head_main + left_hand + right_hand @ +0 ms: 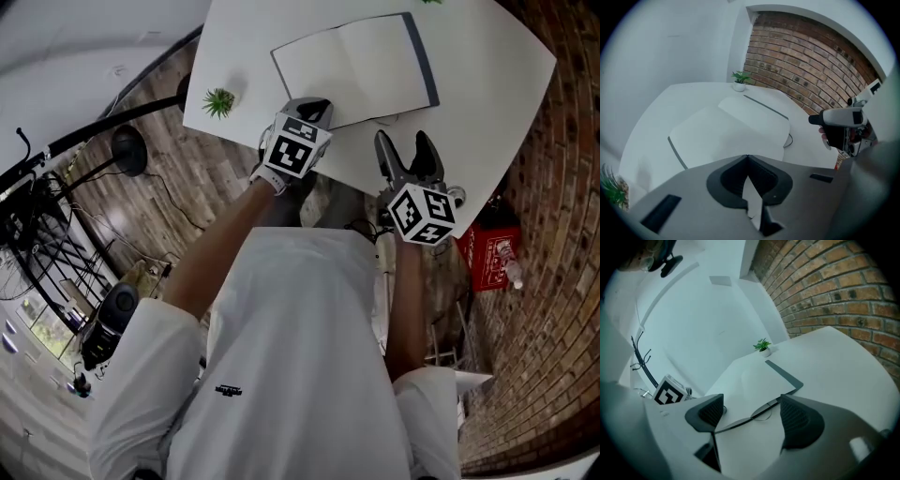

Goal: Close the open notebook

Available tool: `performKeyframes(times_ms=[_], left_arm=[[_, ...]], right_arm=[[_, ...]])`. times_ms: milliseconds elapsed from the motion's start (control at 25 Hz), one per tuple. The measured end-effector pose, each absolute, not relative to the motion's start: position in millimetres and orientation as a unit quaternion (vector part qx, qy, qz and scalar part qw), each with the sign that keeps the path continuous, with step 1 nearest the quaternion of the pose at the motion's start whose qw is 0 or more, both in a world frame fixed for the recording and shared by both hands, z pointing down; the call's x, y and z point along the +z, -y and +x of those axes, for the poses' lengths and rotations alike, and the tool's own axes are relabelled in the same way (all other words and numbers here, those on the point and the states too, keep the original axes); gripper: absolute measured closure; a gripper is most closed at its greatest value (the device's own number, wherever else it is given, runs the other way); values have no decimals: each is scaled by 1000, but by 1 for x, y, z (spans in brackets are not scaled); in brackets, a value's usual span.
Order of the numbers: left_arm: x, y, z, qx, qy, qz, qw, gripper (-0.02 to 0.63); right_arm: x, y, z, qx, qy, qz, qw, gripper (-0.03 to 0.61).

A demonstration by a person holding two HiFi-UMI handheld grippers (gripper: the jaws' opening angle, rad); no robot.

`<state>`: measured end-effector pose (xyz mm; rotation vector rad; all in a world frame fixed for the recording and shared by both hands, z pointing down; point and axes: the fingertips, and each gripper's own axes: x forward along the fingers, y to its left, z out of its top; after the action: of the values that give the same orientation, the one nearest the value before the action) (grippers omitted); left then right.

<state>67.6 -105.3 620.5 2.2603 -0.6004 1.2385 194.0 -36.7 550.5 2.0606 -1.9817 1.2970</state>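
Note:
The open notebook (356, 70) lies flat on the white table (487, 84), blank pages up, its dark cover showing along the right edge. My left gripper (314, 108) sits at the notebook's near left corner, jaws shut, tips over the page (736, 131). Between its pads (761, 180) only a white sliver shows. My right gripper (401, 141) hovers open at the table's near edge, to the right of the left one. In the right gripper view the notebook (759, 380) and its elastic loop (764, 412) lie just ahead of the spread jaws (752, 411).
A small potted plant (219, 101) stands at the table's left edge, another (739, 80) at the far side. A red crate (487, 253) sits on the floor by the brick wall (562, 281). A black stand (127, 150) is on the wooden floor to the left.

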Motion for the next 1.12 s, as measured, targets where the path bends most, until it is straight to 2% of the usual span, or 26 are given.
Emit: performKeyframes(times_ms=[360,480,840,1120], left_arm=[[630,106,65,440,243,823,263,604],[630,106,64,442,248,825,251,604],[630,107,65,435,251,819,277,604],[630,107,65,432,256,817,285,604]], right_arm=[[574,44,200,459,599,653,-64,201],[581,50,199,480,586,646,-93,202],[593,68,210,553,512,621,-216,196],[596,81,218,573,468,614,-276,186]])
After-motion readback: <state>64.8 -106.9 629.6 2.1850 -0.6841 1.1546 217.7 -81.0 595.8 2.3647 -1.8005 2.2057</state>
